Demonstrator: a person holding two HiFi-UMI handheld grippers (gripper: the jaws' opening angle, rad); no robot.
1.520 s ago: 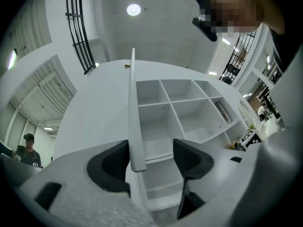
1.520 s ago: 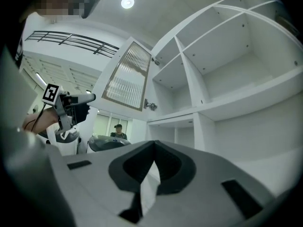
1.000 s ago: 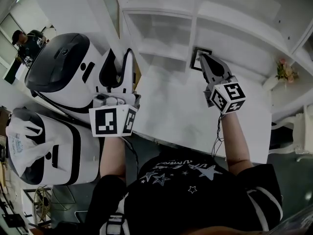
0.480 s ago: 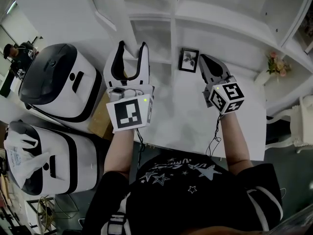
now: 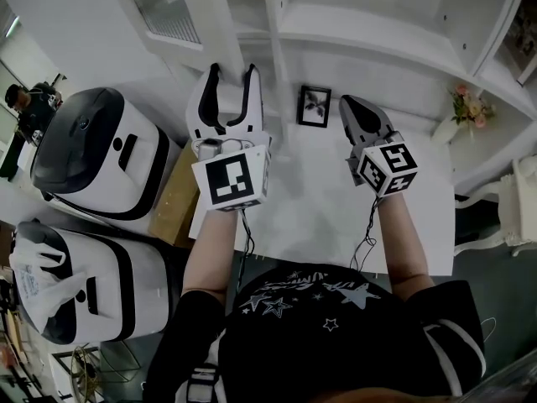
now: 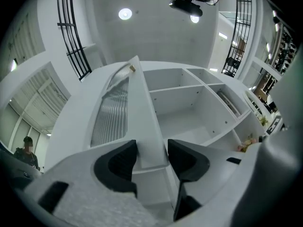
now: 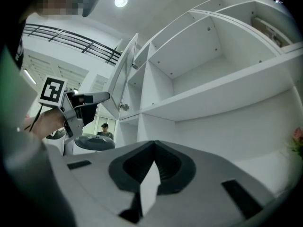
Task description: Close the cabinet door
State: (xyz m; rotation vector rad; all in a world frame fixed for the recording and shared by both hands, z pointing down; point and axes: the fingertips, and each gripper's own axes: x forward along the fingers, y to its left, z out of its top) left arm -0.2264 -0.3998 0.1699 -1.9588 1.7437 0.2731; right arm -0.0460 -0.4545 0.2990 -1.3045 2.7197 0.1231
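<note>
The white cabinet door [image 5: 172, 11] with its ribbed glass pane [image 6: 111, 112] stands ajar, hinged at the left of the open shelf cabinet [image 5: 277, 23] [image 6: 189, 103]. My left gripper [image 5: 230, 70] [image 6: 151, 148] points up and straddles the door's lower free edge. Its jaws stand apart, with a small gap showing at the right pad. My right gripper [image 5: 348, 101] [image 7: 154, 143] is shut on nothing and hovers over the counter below the shelves. In the right gripper view the door [image 7: 124, 74] hangs open beside the left gripper [image 7: 90, 98].
A small framed picture [image 5: 315, 106] leans at the back of the white counter [image 5: 319, 200]. Pink flowers [image 5: 468, 107] stand at the right. Two white appliances [image 5: 92, 154] [image 5: 75, 284] and a cardboard box [image 5: 172, 196] lie to the left. A person [image 5: 25, 107] is far left.
My left gripper has moved right, and the door's edge has come with it towards the cabinet's upright. Its jaws have widened. The right gripper has barely shifted in the picture.
</note>
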